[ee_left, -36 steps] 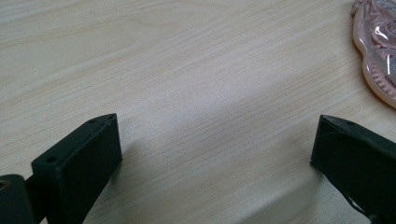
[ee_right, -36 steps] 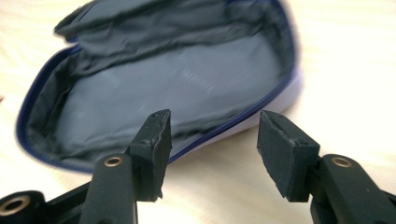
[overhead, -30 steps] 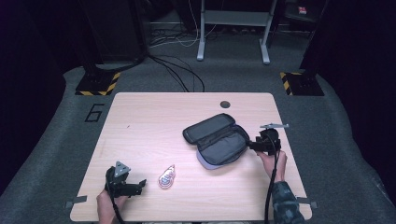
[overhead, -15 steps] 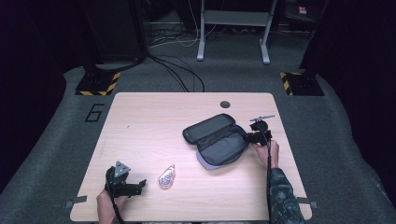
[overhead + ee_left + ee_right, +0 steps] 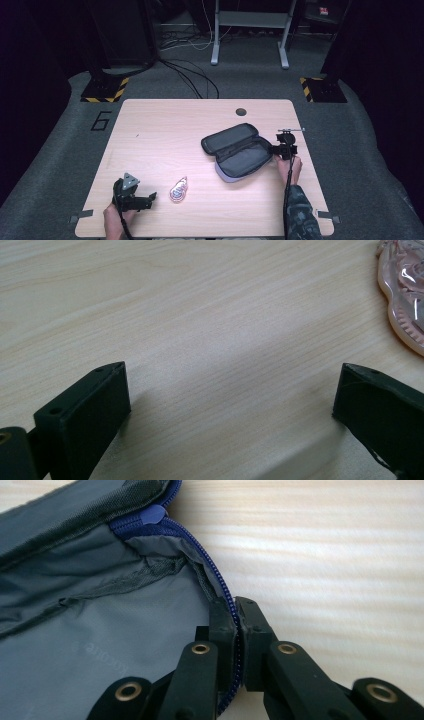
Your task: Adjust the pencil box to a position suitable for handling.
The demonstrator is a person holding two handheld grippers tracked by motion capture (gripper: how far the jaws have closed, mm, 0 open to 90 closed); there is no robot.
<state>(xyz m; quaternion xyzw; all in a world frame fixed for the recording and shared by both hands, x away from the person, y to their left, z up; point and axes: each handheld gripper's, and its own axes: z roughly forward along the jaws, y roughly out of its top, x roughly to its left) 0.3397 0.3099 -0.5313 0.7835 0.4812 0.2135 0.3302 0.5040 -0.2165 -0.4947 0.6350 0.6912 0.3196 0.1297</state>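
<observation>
A dark grey zip case (image 5: 237,151) lies open on the right half of the wooden table (image 5: 165,125), its lid folded back. My right gripper (image 5: 276,149) is at the case's right end. In the right gripper view it (image 5: 235,611) is shut on the case's blue zipper edge (image 5: 220,587), with the grey lining (image 5: 100,630) to its left. A small pink packet (image 5: 178,189) lies near the front of the table. My left gripper (image 5: 149,199) rests on the table just left of the packet, open; its jaws stand wide apart over bare wood, the pink packet (image 5: 405,305) beyond them.
A round dark hole (image 5: 241,111) sits in the table near its far edge. Beyond the table are floor cables (image 5: 190,75), a metal stand (image 5: 250,30) and yellow-black striped bases (image 5: 102,90). Bare wood spreads over the table's left and centre.
My right gripper has moved up along the case's right end, away from the front edge, and has hold of the zipper edge. The left gripper has stayed put.
</observation>
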